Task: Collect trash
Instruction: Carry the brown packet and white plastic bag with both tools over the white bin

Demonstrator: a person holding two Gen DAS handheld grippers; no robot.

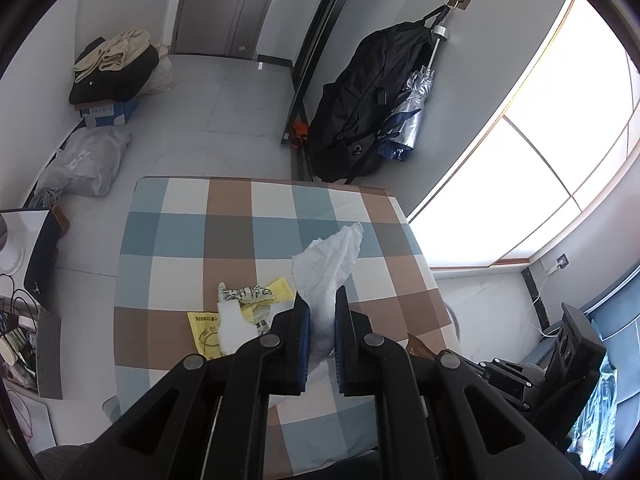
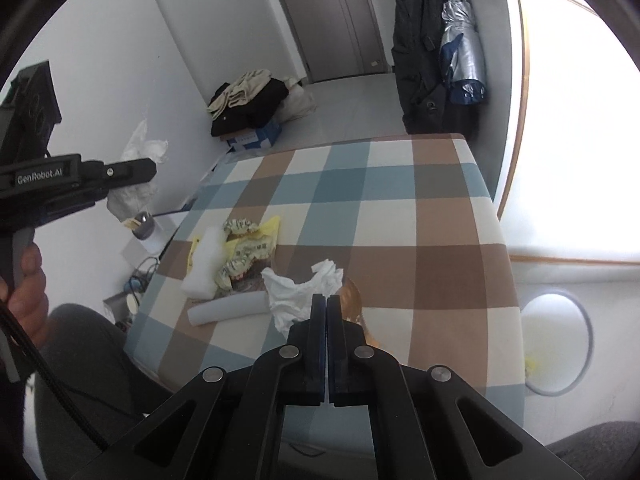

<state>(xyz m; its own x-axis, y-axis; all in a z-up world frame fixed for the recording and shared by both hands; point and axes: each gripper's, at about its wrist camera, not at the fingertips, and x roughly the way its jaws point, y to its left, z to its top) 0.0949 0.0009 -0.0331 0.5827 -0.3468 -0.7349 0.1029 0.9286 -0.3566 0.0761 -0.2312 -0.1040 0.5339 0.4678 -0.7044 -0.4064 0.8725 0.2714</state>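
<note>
In the left wrist view, the left claw (image 1: pixel 322 300) is clamped on a crumpled white tissue (image 1: pixel 328 264) that sticks up between its fingers above the checked table (image 1: pixel 192 236), with yellow wrappers (image 1: pixel 248 300) and a white foam piece (image 1: pixel 234 326) lying just to the left. In the right wrist view, the right claw (image 2: pixel 326 300) has its fingers pressed together with nothing between them, its tips over another white tissue (image 2: pixel 298 290) on the table, beside a grey foam tube (image 2: pixel 228 308) and a brown wrapper (image 2: pixel 352 296).
</note>
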